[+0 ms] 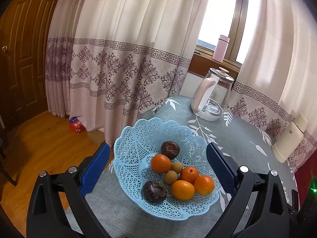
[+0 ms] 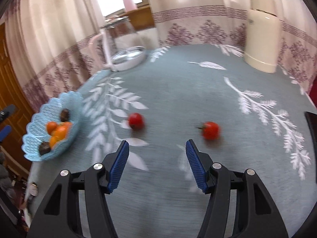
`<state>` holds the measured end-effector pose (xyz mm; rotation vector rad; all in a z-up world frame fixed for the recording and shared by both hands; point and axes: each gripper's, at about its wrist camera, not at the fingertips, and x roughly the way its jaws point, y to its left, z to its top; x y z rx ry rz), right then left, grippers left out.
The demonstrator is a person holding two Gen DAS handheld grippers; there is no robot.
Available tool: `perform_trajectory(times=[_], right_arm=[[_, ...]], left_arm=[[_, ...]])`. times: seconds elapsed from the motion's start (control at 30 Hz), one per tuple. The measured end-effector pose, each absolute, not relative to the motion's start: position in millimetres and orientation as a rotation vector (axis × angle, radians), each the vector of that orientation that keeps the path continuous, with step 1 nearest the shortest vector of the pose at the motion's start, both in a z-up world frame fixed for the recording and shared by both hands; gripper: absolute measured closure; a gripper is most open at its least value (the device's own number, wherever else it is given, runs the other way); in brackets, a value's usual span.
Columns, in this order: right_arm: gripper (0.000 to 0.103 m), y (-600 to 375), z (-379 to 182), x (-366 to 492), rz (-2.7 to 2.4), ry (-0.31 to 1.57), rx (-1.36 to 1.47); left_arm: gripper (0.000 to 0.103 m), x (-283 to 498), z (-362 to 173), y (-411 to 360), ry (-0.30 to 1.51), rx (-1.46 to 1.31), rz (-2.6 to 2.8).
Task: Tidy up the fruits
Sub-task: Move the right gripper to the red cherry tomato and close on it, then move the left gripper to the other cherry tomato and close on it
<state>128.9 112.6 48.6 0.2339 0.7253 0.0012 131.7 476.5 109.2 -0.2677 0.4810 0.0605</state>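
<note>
Tomato (image 2: 210,130) just beyond right fingers (image 2: 193,159)

Light: we see daylight from the window (image 1: 220,10), overexposed, diffused by curtains (image 1: 122,39) | Left wrist: sharp | Right wrist: motion-blurred throughout | Edges: fisheye bending, dark vignette in both.

Right-wrist view motion-blurred: two red fruits (image 2: 136,121) (image 2: 211,130) smeared, kind indeterminate. Basket (image 2: 31,144) contents partly hidden behind its wall. Dark object (image 2: 311,127) cut off at right edge.
</note>
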Motion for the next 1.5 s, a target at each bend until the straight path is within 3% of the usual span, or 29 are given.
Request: perform_trajectory(times=[0.57,1.1,1.5], right_arm=[[0.043,69,33,153,-0.137,0.762,0.212],[0.067,68,20,180,-0.137,0.829,0.186],[0.068,54,35,150,-0.097,0.776,0.231]], left_arm=[[0.004,138,101,445,0.514,-0.202,0.006],[0.004,141,94,431,0.527,-0.166,-0.004],[0.004,137,91,394,0.547,-0.130,-0.074]])
